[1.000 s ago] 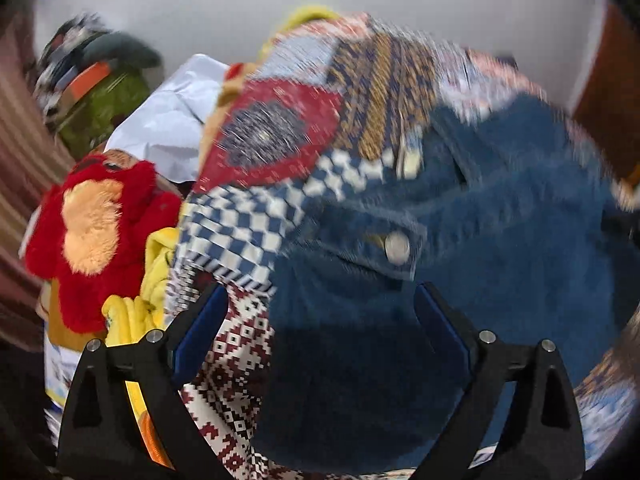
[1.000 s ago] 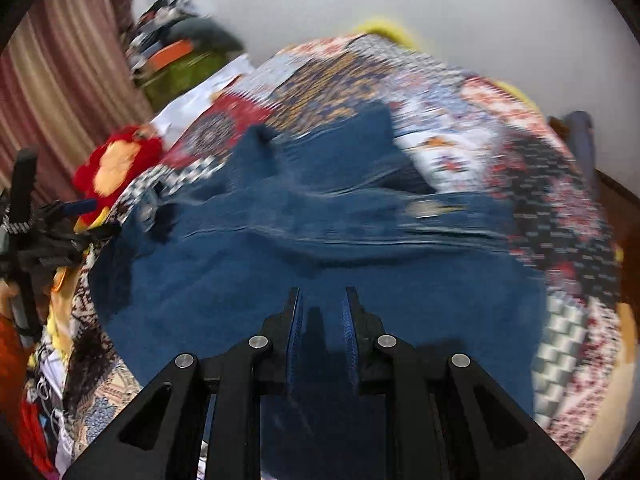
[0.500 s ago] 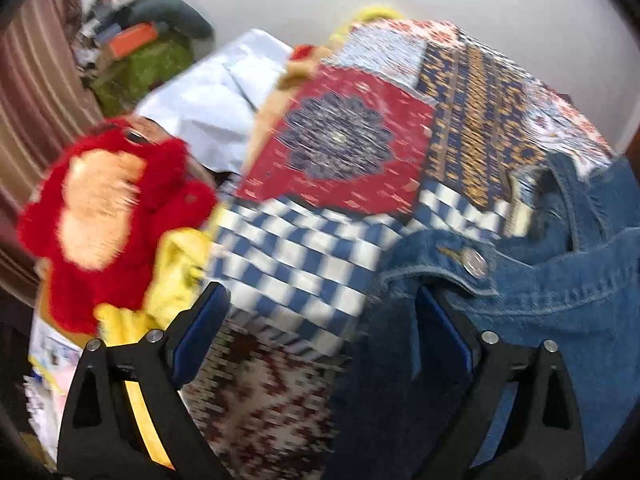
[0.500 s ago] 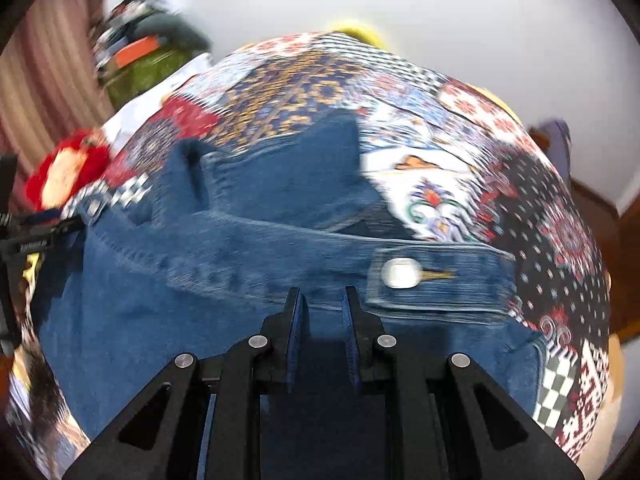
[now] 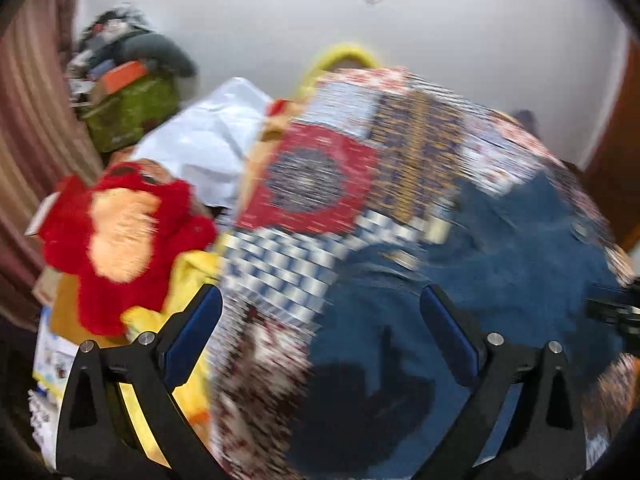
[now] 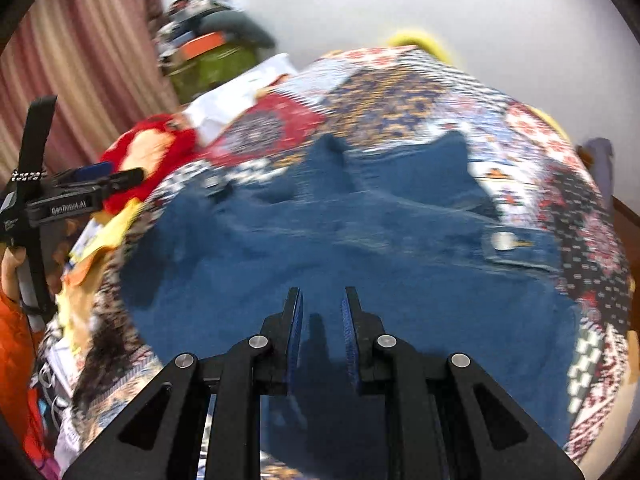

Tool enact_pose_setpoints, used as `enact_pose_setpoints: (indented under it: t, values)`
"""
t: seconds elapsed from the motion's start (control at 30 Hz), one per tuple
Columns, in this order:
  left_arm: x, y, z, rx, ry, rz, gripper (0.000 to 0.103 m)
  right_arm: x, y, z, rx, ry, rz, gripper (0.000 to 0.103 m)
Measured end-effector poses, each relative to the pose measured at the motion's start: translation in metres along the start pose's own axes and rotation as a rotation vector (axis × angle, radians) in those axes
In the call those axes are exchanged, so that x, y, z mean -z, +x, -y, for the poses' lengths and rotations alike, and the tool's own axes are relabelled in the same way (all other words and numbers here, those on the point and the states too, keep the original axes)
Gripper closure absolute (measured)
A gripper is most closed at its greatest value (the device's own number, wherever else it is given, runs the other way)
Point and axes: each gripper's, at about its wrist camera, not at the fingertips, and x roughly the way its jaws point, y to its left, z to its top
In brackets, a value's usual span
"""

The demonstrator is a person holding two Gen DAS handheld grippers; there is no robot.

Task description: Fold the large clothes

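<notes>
My left gripper (image 5: pixel 320 328) stood spread wide with nothing between its pads, hovering above the near left corner of the denim jacket (image 6: pixel 340 248). A second earlier those jaws were still a touch narrower and sat right over the buttoned cuff; by now they had finished opening and had lifted off, so the cuff lay released on the cloth below. My right gripper (image 6: pixel 322 320) was pressed nearly together, its pads narrowly apart, and I could see no fabric pinched there; it had kept that same narrow set throughout and had pulled back, so that more of the jacket came into its view.

Just beyond the fingers, the jacket lay spread on the patchwork quilt (image 6: pixel 400 96), its body near me, a metal button (image 6: pixel 503 241) on a band at the right, and two denim flaps pointing toward the far side. I judged that a fold had just been laid and let go, and that the next grasp had yet to be picked.

To the left, off the quilt's edge, sat a red plush toy (image 5: pixel 120 236) with yellow cloth (image 5: pixel 188 280) beside it. Farther back lay a white sheet (image 5: pixel 208 148), then a green bag (image 5: pixel 128 112) against the far wall.
</notes>
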Motion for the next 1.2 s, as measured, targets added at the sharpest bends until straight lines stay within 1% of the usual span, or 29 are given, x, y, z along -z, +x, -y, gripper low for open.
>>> enact_pose_setpoints:
  t: [0.07,0.1,0.13,0.2,0.23,0.3,0.37,0.4,0.43,0.47,0.5,0.53,0.57,0.6,0.63,0.7,0.73,0.77,0.8,0.83,0.87,0.9,1.0,1.1,1.2]
  values:
    - [0.012,-0.001,0.018,0.049,0.029,-0.011,0.003,0.004,0.006,-0.014,-0.012,-0.027,-0.012,0.088]
    - [0.017,0.003,0.027,0.073,0.039,-0.027,0.003,0.007,0.011,-0.020,-0.004,-0.043,-0.027,0.088]
    - [0.024,0.008,0.038,0.093,0.050,-0.053,0.003,0.010,0.016,-0.024,0.007,-0.057,-0.044,0.088]
    - [0.035,0.020,0.050,0.113,0.070,-0.090,0.003,0.018,0.032,-0.027,0.058,-0.094,-0.097,0.088]
    - [0.041,0.028,0.059,0.116,0.080,-0.109,0.003,0.021,0.039,-0.027,0.079,-0.110,-0.116,0.088]
    - [0.053,0.046,0.070,0.110,0.089,-0.155,0.003,0.028,0.040,-0.024,0.076,-0.148,-0.086,0.088]
    - [0.063,0.061,0.075,0.095,0.090,-0.192,0.003,0.032,0.037,-0.020,0.089,-0.158,-0.085,0.088]
    - [0.069,0.069,0.075,0.081,0.085,-0.203,0.003,0.034,0.036,-0.016,0.126,-0.159,-0.096,0.088]
    - [0.073,0.072,0.075,0.077,0.083,-0.200,0.002,0.037,0.036,-0.013,0.157,-0.160,-0.103,0.081]
    - [0.076,0.073,0.073,0.083,0.074,-0.187,0.002,0.039,0.034,-0.007,0.165,-0.158,-0.100,0.061]
    - [0.078,0.072,0.069,0.081,0.063,-0.172,0.002,0.041,0.033,-0.001,0.193,-0.155,-0.092,0.046]
    - [0.079,0.070,0.067,0.071,0.061,-0.168,0.002,0.044,0.031,0.004,0.245,-0.153,-0.081,0.016]
    - [0.080,0.069,0.064,0.062,0.060,-0.165,0.002,0.048,0.030,0.012,0.307,-0.156,-0.065,0.010]
    - [0.081,0.067,0.062,0.050,0.061,-0.162,0.002,0.052,0.029,0.020,0.341,-0.162,-0.063,0.010]
    - [0.082,0.065,0.060,0.026,0.070,-0.160,0.002,0.056,0.030,0.029,0.347,-0.155,-0.073,0.010]
    - [0.085,0.063,0.056,-0.019,0.092,-0.160,0.002,0.064,0.023,0.055,0.289,-0.073,-0.079,0.010]
    - [0.087,0.063,0.053,-0.062,0.106,-0.159,0.002,0.068,0.018,0.064,0.270,-0.038,-0.075,0.010]
    - [0.089,0.060,0.049,-0.072,0.109,-0.158,0.002,0.072,0.010,0.072,0.254,-0.016,-0.064,0.010]
    - [0.090,0.059,0.043,-0.074,0.099,-0.158,0.002,0.074,0.004,0.077,0.253,-0.006,-0.056,0.010]
    - [0.091,0.058,0.036,-0.083,0.080,-0.162,0.002,0.077,-0.002,0.081,0.274,0.004,-0.052,0.010]
    - [0.092,0.056,0.029,-0.092,0.056,-0.169,0.002,0.080,-0.008,0.086,0.318,0.008,-0.051,0.010]
    - [0.093,0.053,0.022,-0.096,0.033,-0.172,0.002,0.083,-0.013,0.090,0.336,0.008,-0.047,0.010]
    - [0.096,0.045,0.000,-0.099,-0.050,-0.170,0.002,0.092,-0.026,0.103,0.345,0.035,-0.048,0.010]
    - [0.099,0.032,-0.014,-0.129,-0.081,-0.145,0.003,0.099,-0.039,0.109,0.364,0.064,-0.044,0.010]
    - [0.102,0.014,-0.018,-0.138,-0.099,-0.114,0.003,0.099,-0.056,0.109,0.345,0.101,-0.008,0.010]
